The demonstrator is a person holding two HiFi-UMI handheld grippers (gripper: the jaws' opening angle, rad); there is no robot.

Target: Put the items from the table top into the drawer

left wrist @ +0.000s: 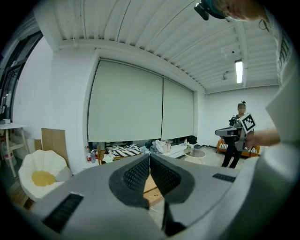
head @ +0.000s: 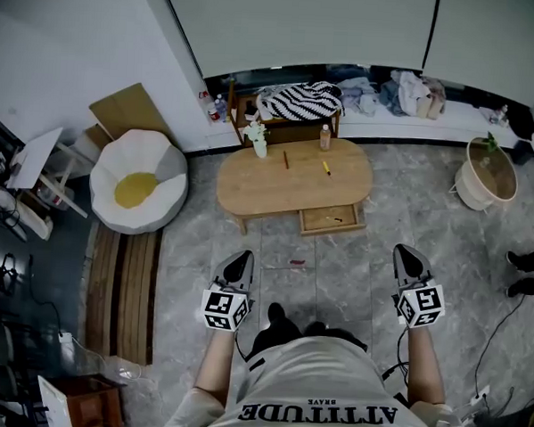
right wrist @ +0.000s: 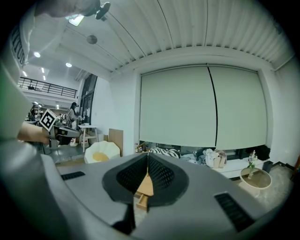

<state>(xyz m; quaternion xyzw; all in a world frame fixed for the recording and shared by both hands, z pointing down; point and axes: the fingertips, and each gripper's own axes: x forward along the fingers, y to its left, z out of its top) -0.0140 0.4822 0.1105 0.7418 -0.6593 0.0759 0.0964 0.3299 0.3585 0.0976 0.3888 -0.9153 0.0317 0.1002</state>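
"Where have they got to with it?"

"I'd say the very start. The person stands on the floor well back from the table (head: 250, 194), with nothing picked up. The left gripper (head: 241, 256) is closed on nothing, jaws pressed together, and the right gripper (head: 402, 252) is the same. Both are held out in front at about waist height, pointing towards the table."

"And the drawer?"

"The drawer (head: 318, 223) is pulled out under the table's near edge, towards its right end. It looks almost bare inside. There's one small dark thing (head: 337, 221) in it, too small for me to name."

"What needs to go in?"

"Four things are up on top. A bottle (head: 324, 137) stands at the far edge, and a little vase (head: 259, 145) with flowers stands towards the left. A brown stick (head: 286, 159) lies near the middle, and a yellow pen (head: 326, 167) lies just right of it. All four are well apart from the grippers."

"So what's next?"

"My guess is they step closer and open one pair of jaws. The pen lies nearest above the drawer, so it seems the easy first pick. It lies flat and thin on the wood, so the jaws would need to come down low and square across it."
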